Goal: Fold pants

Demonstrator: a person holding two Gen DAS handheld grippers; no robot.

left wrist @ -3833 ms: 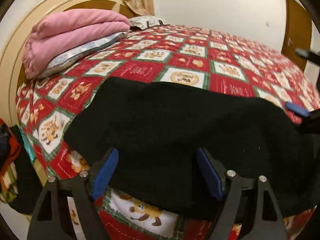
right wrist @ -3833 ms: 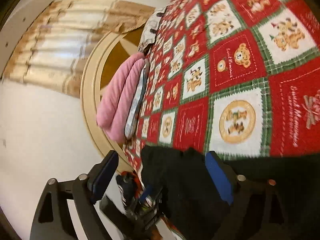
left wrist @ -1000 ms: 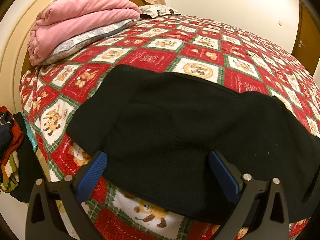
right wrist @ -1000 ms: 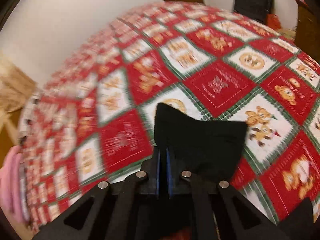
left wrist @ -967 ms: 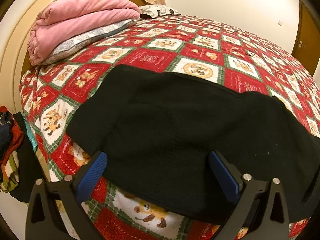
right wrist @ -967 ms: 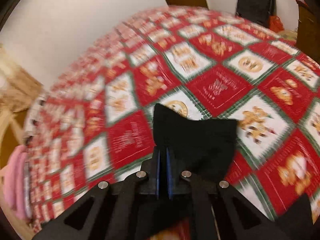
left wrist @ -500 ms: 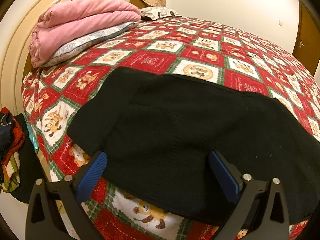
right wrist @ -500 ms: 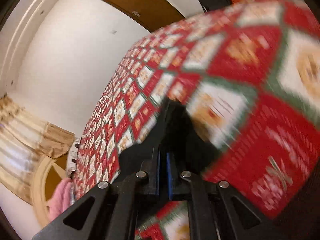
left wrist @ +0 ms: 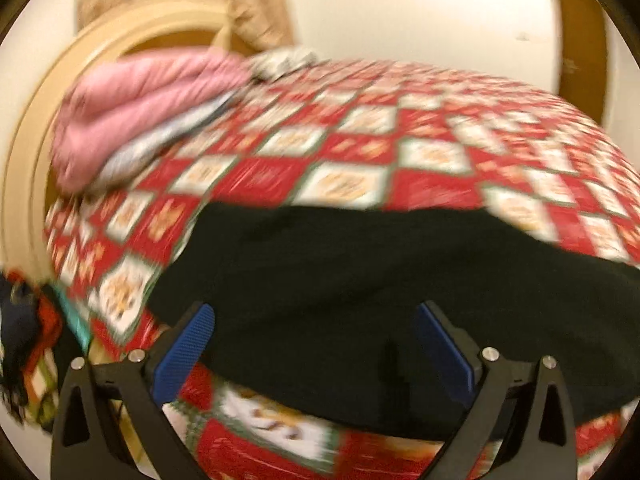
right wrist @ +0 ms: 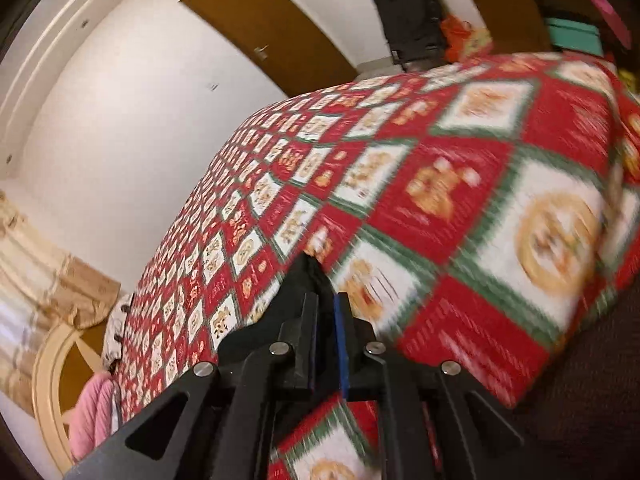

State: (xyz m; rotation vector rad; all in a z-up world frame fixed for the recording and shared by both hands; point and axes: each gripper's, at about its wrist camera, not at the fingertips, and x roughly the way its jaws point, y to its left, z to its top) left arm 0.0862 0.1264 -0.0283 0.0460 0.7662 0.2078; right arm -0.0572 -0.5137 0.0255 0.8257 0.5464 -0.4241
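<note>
**Right gripper carries a pinched corner of the pants across the bed**

Bedroom, with a bed under a red, white and green quilt [left wrist: 348, 148] filling both views; a pink blanket [left wrist: 140, 96] is stacked by the cream headboard [left wrist: 36, 128], and a brown door [right wrist: 272, 32] stands in the far wall. Both pictures are smeared, so fine detail is lost.

Black pants [left wrist: 352, 280] lie spread across the near side of the bed, one edge close to the mattress border. In the left wrist view the left gripper [left wrist: 316, 344] hangs over that near edge with its blue pads well apart; cloth shows between them, but the pads do not press on it.

In the right wrist view the right gripper [right wrist: 326, 316] has its pads nearly together, with only a thin gap, and a dark peak of the pants [right wrist: 306, 276] rises from between them. It reads as clamped on the pants, though the jaws have just been easing open a little.

Judged from this, the step in hand is a fold: one end of the pants is being brought over the rest by the right gripper, while the left waits beside the cloth. The next move seems to call for laying the carried corner down square on the layer beneath, edges matched, before the pads part fully. The left gripper could then pin or smooth the near edge, so the layers do not slide
</note>
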